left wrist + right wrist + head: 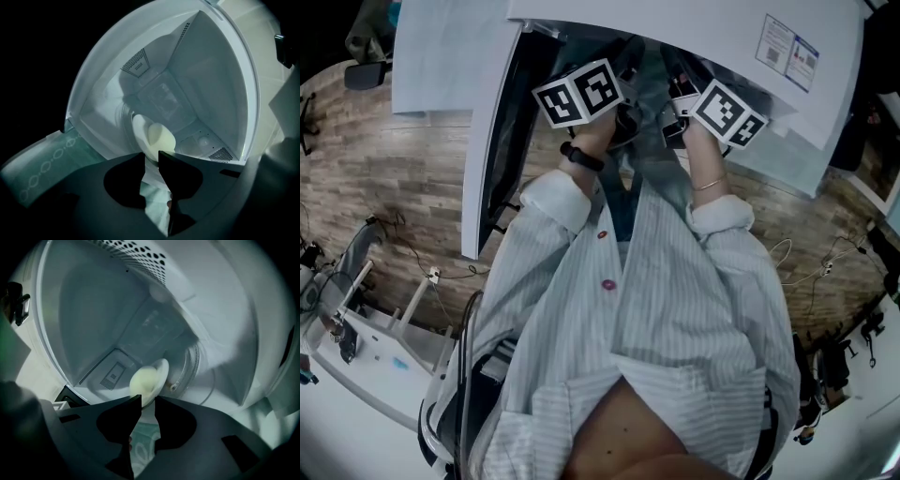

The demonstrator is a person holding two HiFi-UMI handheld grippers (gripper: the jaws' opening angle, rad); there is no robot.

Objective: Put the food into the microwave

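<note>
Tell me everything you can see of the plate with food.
The plate is white, round, shallow and smooth, and bears one pale yellow rounded piece of food. It is low inside the open white microwave, near the glass turntable. Its rim lies between the jaws of the left gripper and the right gripper; whether they press it is unclear.

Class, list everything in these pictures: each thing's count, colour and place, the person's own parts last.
microwave: one, white, door open, ahead of both grippers
plate: one, white, inside the microwave
food: one lump, pale yellow, on the plate
turntable: one, clear glass, microwave floor
cloth: one, green patterned, below the microwave's opening
floor: one, wood brown, underfoot
shirt: one, pale striped, worn
left gripper: one, dark, jaws apart, plate rim between them
right gripper: one, dark, jaws apart, plate rim between them
</note>
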